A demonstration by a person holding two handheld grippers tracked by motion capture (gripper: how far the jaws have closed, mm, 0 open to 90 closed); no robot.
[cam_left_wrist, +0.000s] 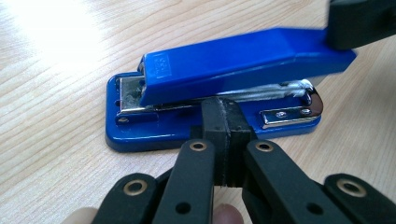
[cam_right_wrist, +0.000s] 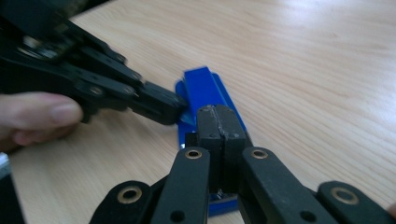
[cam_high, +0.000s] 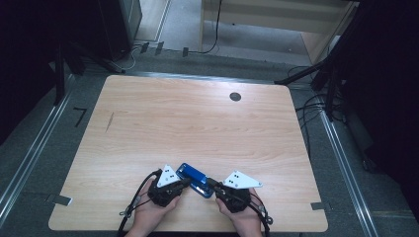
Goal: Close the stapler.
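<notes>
Blue plastic and bright metal make up the stapler (cam_high: 195, 179) that lies flat on the pale wooden bench (cam_high: 197, 123), close to my edge of it and a little right of the middle. In the high view it sits slantwise between my two hands, its far end pointing up and to the left.

My left gripper (cam_left_wrist: 223, 122) comes at the stapler from the side. Its two black pads are pressed flat together with nothing between them, and their joined tip rests against the long side of the blue base, just below the metal magazine, about midway along it. The stapler's top arm stands slightly lifted above the base in this view, hinged at one end, with the steel anvil plate showing at the other.

My right gripper (cam_right_wrist: 217, 127) is likewise fully closed, pads meeting along a thin seam and holding nothing. It points along the stapler from its near end, and its tip lies over the top arm there; I cannot tell whether it truly presses down or merely sits just above. In the left gripper view, a black part of it overlaps the nose end of the blue arm.

In the right gripper view the left gripper reaches in from the left, its tip meeting the stapler's side, with my fingers (cam_right_wrist: 42, 114) behind it.
</notes>
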